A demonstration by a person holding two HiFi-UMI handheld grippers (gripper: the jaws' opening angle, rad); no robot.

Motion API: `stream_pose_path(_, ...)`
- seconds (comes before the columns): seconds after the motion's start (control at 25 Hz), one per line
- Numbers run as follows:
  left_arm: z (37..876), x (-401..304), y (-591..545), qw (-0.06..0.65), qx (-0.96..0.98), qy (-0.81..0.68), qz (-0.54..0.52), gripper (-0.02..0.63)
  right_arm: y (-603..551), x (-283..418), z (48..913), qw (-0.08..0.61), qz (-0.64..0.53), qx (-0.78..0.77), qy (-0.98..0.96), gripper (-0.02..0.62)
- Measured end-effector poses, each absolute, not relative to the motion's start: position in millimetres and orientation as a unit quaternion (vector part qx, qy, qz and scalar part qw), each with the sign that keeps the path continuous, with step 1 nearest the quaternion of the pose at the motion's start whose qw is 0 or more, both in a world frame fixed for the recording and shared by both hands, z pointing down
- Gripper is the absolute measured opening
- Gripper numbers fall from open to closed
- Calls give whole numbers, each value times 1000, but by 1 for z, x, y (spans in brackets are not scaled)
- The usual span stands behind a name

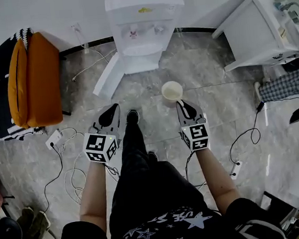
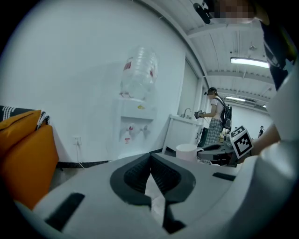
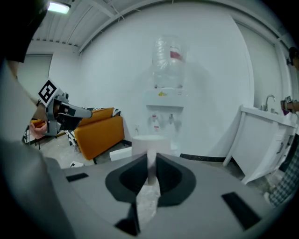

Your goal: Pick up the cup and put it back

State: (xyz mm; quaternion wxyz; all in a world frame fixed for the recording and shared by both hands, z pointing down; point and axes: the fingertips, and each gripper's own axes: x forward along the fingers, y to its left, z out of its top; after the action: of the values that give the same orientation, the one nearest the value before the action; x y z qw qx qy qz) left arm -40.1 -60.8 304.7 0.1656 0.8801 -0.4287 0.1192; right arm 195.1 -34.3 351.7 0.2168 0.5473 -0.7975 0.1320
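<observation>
A white paper cup (image 1: 171,92) hangs in the air over the marble floor, in front of the water dispenser (image 1: 143,22). My right gripper (image 1: 181,104) is shut on the cup's near wall; in the right gripper view the cup wall (image 3: 149,142) stands pinched between the dark pads (image 3: 166,175). My left gripper (image 1: 113,108) is level with it to the left, shut, with nothing held. In the left gripper view its tips (image 2: 150,158) meet, and the cup (image 2: 188,150) shows off to the right.
An orange sofa (image 1: 35,80) stands at the left and a white cabinet (image 1: 259,29) at the right. Cables and power strips (image 1: 63,151) lie on the floor. Another person (image 2: 216,116) stands by the cabinet. An open dispenser door (image 1: 106,78) juts out low.
</observation>
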Motion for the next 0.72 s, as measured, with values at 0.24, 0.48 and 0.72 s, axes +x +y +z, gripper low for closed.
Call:
stream_pose_path(0.24,425,-43,-134,185,881,-411,140,9,-120,183,470,220,141,557,-789,41)
stream_pose_path(0.48,539,-21,-205,186,895,-383,134,9,-206,180,594,230,129,559,-786,41)
stream_pose_path(0.72,626,10,-259,151,914,-356,123,9,-276,189,694,215,118,567,-786,41)
